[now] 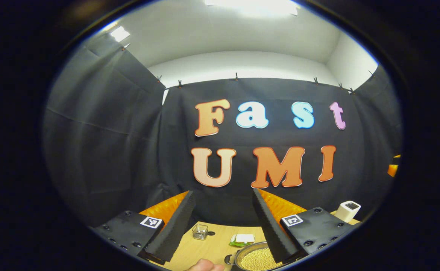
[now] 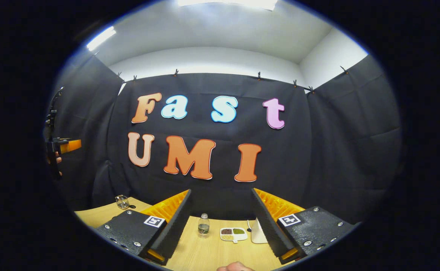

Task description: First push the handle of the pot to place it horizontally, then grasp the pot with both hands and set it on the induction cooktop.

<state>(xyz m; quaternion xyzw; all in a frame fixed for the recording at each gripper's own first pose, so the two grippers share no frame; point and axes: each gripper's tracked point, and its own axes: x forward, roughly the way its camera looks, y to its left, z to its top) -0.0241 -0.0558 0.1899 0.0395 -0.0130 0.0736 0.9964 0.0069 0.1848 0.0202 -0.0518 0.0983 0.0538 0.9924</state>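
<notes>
In the left gripper view, a metal pot (image 1: 258,259) filled with pale yellow beans sits on the wooden table (image 1: 205,248) at the bottom edge, partly behind my right-hand finger. A small dark side handle (image 1: 228,259) sticks out on its left. My left gripper (image 1: 223,192) is held well above the table, open and holding nothing. My right gripper (image 2: 221,191) is likewise open and raised, facing the booth wall. The left gripper (image 2: 60,146) also appears far left in the right gripper view, held by a hand.
A small glass jar (image 1: 200,231), a white and green item (image 1: 242,239) and a white box-shaped device (image 1: 348,210) stand on the table. The right gripper view shows a small bottle (image 2: 203,225), a divided dish of grains (image 2: 234,233) and a white object (image 2: 258,230).
</notes>
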